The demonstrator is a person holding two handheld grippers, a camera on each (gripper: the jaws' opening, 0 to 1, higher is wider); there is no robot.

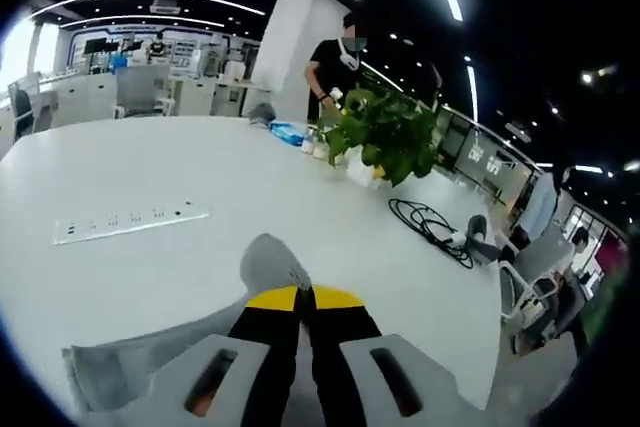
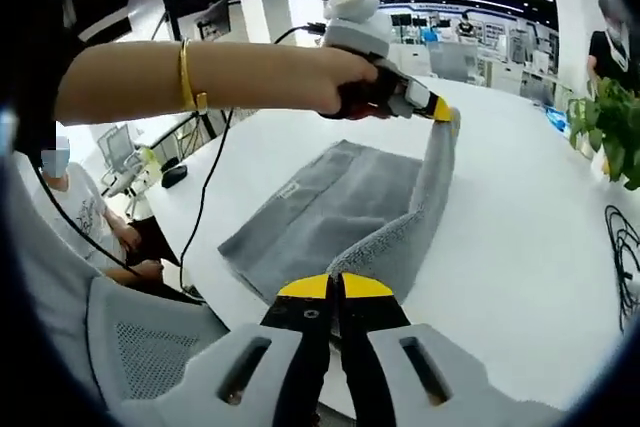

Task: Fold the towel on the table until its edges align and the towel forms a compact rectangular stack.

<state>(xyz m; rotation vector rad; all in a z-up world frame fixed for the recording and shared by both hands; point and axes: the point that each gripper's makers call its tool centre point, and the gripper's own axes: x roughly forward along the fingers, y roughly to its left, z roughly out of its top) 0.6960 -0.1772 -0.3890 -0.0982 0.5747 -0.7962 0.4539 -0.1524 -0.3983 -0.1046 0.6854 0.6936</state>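
Observation:
A grey towel (image 2: 320,202) lies on the white table (image 2: 520,247), with one long edge lifted into a raised fold. My right gripper (image 2: 335,280) is shut on the near end of that lifted edge. My left gripper (image 2: 440,110), held by a hand with a gold bangle, is shut on the far end of the same edge. In the left gripper view my left gripper (image 1: 303,292) has its yellow-tipped jaws closed on a peak of the grey towel (image 1: 268,265), and more towel (image 1: 130,362) hangs low at the left.
A white power strip (image 1: 130,223) lies on the table (image 1: 160,167). A potted green plant (image 1: 385,132) and a black cable coil (image 1: 430,225) sit further off. A person in black (image 1: 335,62) stands behind. Grey office chairs (image 2: 150,337) and a seated person (image 2: 85,217) border the table edge.

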